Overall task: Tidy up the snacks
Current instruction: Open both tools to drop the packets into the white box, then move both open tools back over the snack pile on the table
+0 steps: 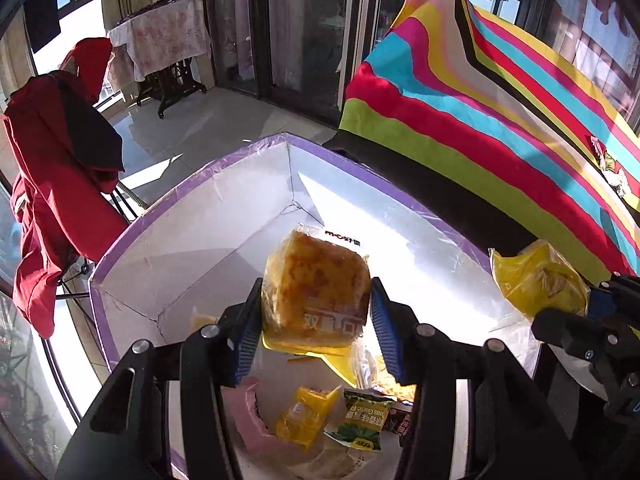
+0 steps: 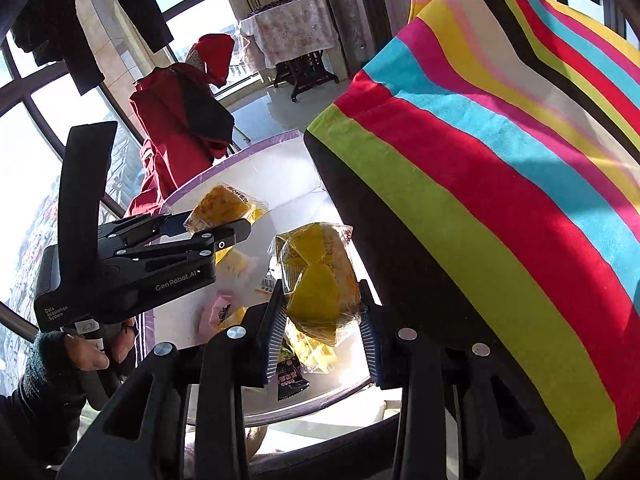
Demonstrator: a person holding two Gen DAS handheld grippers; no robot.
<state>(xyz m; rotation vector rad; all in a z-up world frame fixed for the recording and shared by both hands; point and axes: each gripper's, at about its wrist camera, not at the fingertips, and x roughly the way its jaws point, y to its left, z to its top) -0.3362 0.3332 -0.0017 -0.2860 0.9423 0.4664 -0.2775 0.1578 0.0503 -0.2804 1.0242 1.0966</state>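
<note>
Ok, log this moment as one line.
left tongs: shut on cake packet | right tongs: shut on yellow packet | both over white box | snacks inside

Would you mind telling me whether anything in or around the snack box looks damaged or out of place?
The box looks worn: its white lining is cracked along the creases at the left corner. The packets on its floor, such as the green one, lie jumbled rather than sorted. Nothing looks spilled.
</note>
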